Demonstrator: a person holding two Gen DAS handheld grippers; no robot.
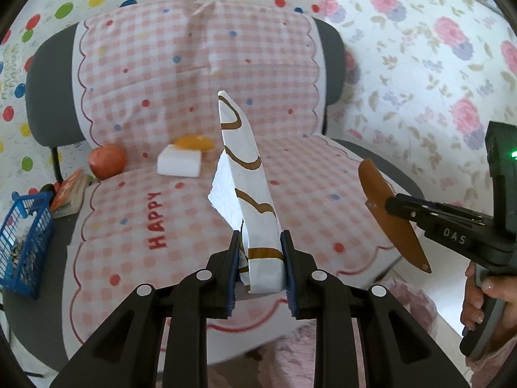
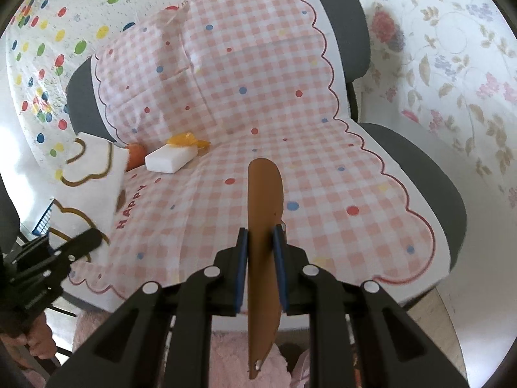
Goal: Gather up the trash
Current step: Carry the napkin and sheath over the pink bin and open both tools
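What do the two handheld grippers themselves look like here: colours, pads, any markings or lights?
Both the left gripper and the right gripper are black plastic with blue ridged pads on the fingers and round white markers on the linkage. In the left wrist view, the right one shows "DAS" lettering and a green light.

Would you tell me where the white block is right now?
The white block lies on the checked chair cover at the seat's back, between the orange ball on its left and yellow wrapper behind it.
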